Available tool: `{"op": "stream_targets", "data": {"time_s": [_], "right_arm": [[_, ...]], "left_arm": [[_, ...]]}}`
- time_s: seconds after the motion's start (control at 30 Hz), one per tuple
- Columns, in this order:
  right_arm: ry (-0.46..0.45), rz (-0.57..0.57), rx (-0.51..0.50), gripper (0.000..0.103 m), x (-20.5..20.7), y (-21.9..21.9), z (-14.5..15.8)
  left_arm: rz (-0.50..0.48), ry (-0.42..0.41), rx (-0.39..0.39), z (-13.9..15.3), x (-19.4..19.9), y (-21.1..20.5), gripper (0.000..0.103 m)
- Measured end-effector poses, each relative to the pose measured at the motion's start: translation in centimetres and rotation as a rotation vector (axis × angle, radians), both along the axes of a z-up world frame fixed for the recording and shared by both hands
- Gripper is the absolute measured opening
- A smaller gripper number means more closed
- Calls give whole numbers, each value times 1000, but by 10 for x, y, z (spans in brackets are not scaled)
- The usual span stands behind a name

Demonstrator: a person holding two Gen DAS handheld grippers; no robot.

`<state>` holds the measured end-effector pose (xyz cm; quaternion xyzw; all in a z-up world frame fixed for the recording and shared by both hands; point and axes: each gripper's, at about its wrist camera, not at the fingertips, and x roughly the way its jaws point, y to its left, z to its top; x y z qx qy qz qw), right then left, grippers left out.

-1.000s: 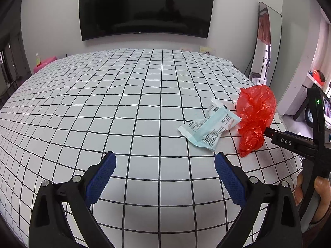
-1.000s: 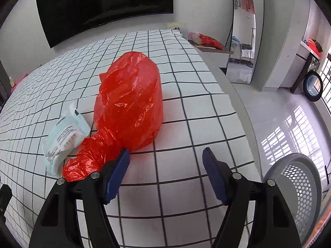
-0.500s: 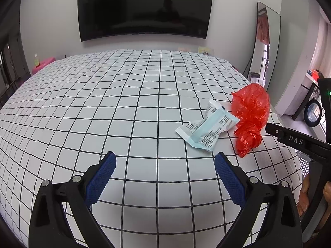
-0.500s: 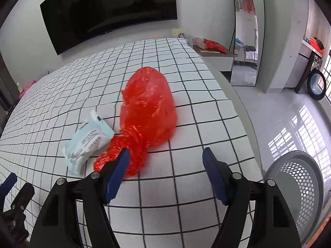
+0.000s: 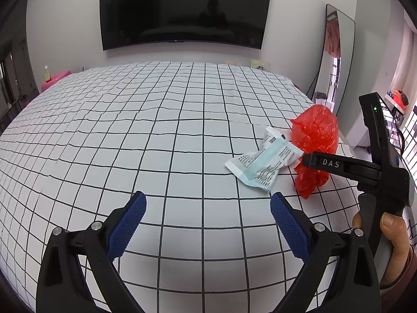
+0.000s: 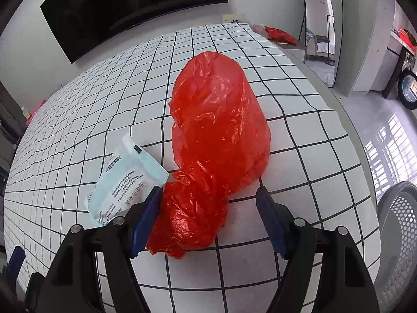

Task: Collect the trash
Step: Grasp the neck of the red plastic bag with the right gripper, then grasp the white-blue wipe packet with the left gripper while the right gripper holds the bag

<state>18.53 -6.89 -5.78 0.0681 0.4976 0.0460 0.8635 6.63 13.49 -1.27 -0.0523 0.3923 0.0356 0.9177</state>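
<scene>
Lying across the whole near scene is a white bedsheet with a black grid pattern [image 5: 161, 135], and above its near left part hangs the left gripper with blue ribbed pads [image 5: 208, 221], jaws spread wide with nothing between them but bare sheet. Right of centre a crumpled pale-blue and white printed plastic wrapper [image 5: 263, 161] lies flat on the sheet. Just beside it, on its right, sits a crinkled red plastic bag [image 6: 219, 135], near the bed's right edge. The right gripper with blue pads [image 6: 209, 219] straddles the bag's twisted near end, jaws well apart; its left pad is at the plastic, the right pad clear. At far right stands a grey perforated plastic basket [image 6: 398, 224].
</scene>
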Motion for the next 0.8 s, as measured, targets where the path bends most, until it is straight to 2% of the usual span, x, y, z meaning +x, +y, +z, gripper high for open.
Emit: {"op": "stream_targets", "data": {"time_s": [0.07,0.1,0.13,0.33,0.47,0.63,0.8], "right_arm": [[2,13,0,59,-1,1,0],[8,23,4,49,0,2,-1],[12,34,6,43,0,2,-1],[-21,60,18,38,-13,-3,6],[-56,61,28,38,-30,-16,14],[-99,37,33,38,-55,-45,29],[-123,2,40,38,-83,-79,38]], "left_arm": [[0,2,1,0,1,-1,94],[-1,4,1,0,1,-1,94],[-2,4,1,0,1,-2,94],[-15,7,17,1,4,-10,94],[-28,26,-5,-1,9,-17,94],[-45,39,1,-3,18,-31,94],[-82,48,47,-6,33,-49,94]]}}
